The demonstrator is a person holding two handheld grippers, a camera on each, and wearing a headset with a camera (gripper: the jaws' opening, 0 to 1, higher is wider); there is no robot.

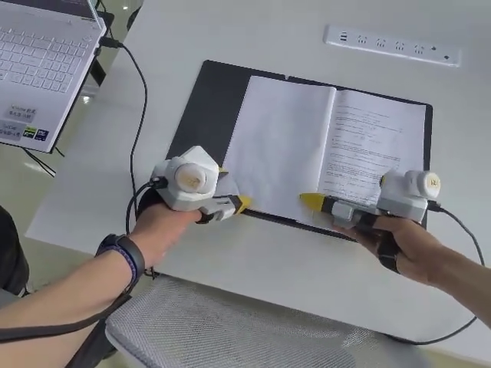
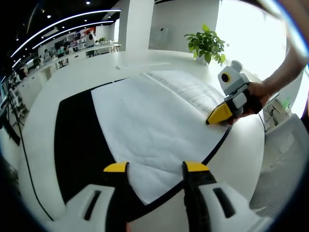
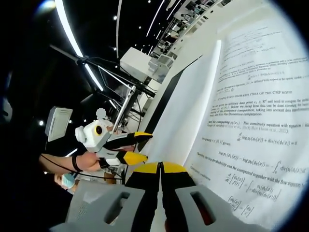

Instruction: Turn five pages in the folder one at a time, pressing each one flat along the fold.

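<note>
A flat black folder (image 1: 201, 107) with a matte cover lay open on the smooth white counter (image 1: 230, 31), in the middle of the head view. A blank white sheet (image 1: 280, 142), slightly bowed, covered most of its left half. A sheet of fine printed text (image 1: 376, 146) lay on the right, and the two met at a fold running from 12 toward 6 o'clock.

The left tool (image 2: 155, 167), white plastic with yellow tips, sat at 7 o'clock of the folder. Its jaws stood wide apart and held nothing, with the blank sheet's near corner lying in the gap between them. The right tool (image 3: 159, 168), at 5 o'clock, had its jaws pressed together with nothing seen between them. Its yellow tips were at the sheets' near edge by the fold; whether they touched the paper was hard to tell.

A white laptop (image 1: 42, 61) was cut off at 10 o'clock. A long white power strip (image 1: 391, 46) lay at 1 o'clock, and a grey mesh chair seat (image 1: 253, 330) showed at 6 o'clock. The printed lines were too small to read in the head view.
</note>
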